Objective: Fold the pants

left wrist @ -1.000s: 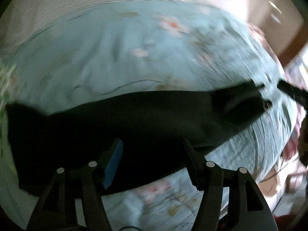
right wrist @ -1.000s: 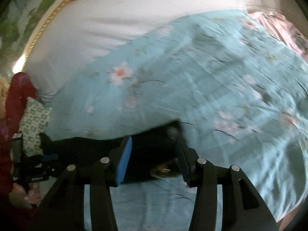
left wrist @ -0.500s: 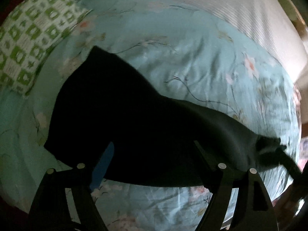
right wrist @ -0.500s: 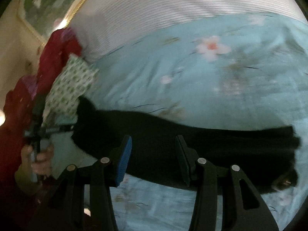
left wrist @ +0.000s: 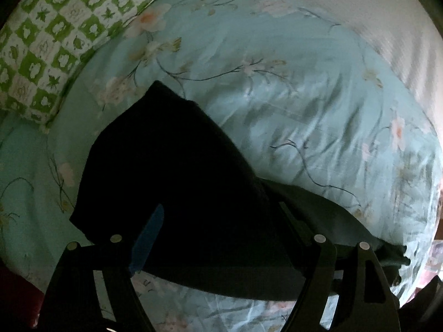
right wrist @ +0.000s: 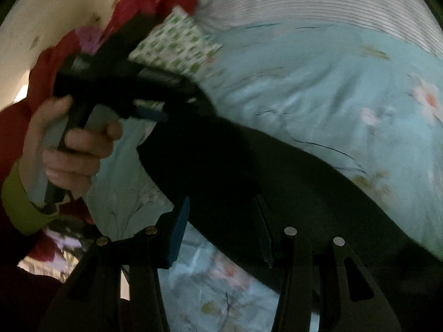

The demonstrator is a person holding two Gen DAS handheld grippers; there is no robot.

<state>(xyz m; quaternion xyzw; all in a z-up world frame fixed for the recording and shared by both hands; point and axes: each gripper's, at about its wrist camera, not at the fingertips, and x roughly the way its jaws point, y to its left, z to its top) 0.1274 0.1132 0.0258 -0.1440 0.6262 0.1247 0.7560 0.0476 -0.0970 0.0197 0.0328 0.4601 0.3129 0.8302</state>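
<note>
Both wrist views look steeply down, close over the bed (left wrist: 304,116), sharing the pants (left wrist: 180,166).

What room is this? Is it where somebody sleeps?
Most likely a bedroom. The black pants lie on a wide, soft bed with a light blue flowered bedspread. A green-and-white checked pillow sits at one corner, and a white striped cover lies further back.

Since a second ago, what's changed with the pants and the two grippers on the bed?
The left gripper spread its jaws wide and swung round toward the green checked pillow. The right gripper swept along the black pants from the waistband end toward the left gripper, so the left hand now looms close in its view. Unchanged: the right jaw gap, and the pants lying on the floral bedspread.
</note>
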